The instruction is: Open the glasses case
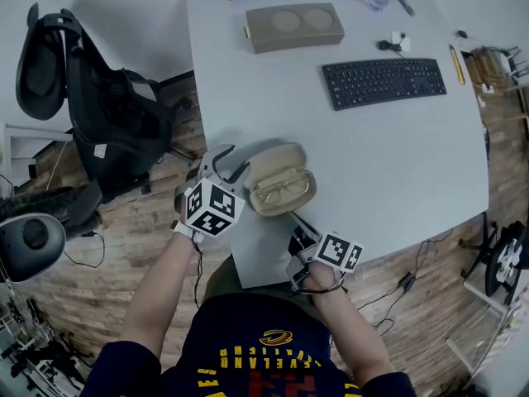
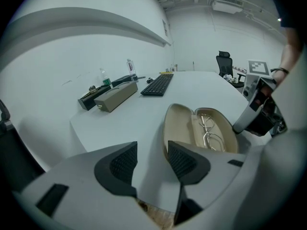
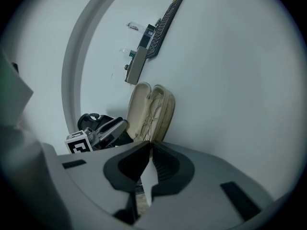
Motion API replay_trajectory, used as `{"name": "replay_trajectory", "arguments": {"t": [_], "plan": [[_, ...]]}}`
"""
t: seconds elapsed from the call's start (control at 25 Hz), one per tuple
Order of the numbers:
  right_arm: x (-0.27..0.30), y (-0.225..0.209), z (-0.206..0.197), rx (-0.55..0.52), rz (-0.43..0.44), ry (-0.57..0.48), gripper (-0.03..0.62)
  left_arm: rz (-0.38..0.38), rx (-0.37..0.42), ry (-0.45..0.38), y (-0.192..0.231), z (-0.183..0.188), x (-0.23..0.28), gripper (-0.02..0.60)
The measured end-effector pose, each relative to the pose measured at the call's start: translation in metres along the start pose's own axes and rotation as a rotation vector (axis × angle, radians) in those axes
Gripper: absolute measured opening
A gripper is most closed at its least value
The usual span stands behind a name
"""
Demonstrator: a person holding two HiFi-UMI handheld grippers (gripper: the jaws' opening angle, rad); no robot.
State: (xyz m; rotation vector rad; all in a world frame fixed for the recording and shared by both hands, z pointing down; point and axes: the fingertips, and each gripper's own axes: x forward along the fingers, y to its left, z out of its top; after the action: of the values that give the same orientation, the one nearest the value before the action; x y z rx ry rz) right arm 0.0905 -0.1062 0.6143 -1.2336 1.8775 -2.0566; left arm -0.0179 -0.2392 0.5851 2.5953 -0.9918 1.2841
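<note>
Near the bottom edge of the white surface point(image 1: 397, 164), just left of centre in the head view, the beige oval hard-shell glasses case point(image 1: 281, 179) lies with its lid swung fully back. Both halves face up, and a pair of thin gold wire-rimmed spectacles point(image 1: 285, 190) rests in the lower half.

The left gripper point(image 1: 230, 165) sits just beside the lid's left edge. Its own view shows the left gripper point(image 2: 151, 150) with jaws spread apart and only bare surface between them. The right gripper point(image 1: 296, 226) lies low at the case's lower right. Seen from its own camera, the right gripper point(image 3: 151, 150) has its tips drawn together with nothing caught in them, pointing at the case's end point(image 3: 144, 111).

Judging by the lid, the opening looks done and this is the let-go stage. The next move probably calls only for drawing both grippers clear without nudging the case towards the edge.

By count:
- one case
- one pair of spectacles
- two grippers
- one black keyboard point(image 1: 384, 81) at upper right
- one tan rectangular box point(image 1: 293, 26) with two round recesses at the top
- one black office chair point(image 1: 91, 98) at upper left
</note>
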Motion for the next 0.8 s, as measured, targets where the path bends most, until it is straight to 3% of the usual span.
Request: {"name": "replay_trajectory", "arguments": {"t": [0.8], "plan": [[0.003, 0.004, 0.000, -0.034, 0.001, 0.005, 0.032, -0.055, -0.157, 0.015, 0.010, -0.021, 0.014, 0.213]]}}
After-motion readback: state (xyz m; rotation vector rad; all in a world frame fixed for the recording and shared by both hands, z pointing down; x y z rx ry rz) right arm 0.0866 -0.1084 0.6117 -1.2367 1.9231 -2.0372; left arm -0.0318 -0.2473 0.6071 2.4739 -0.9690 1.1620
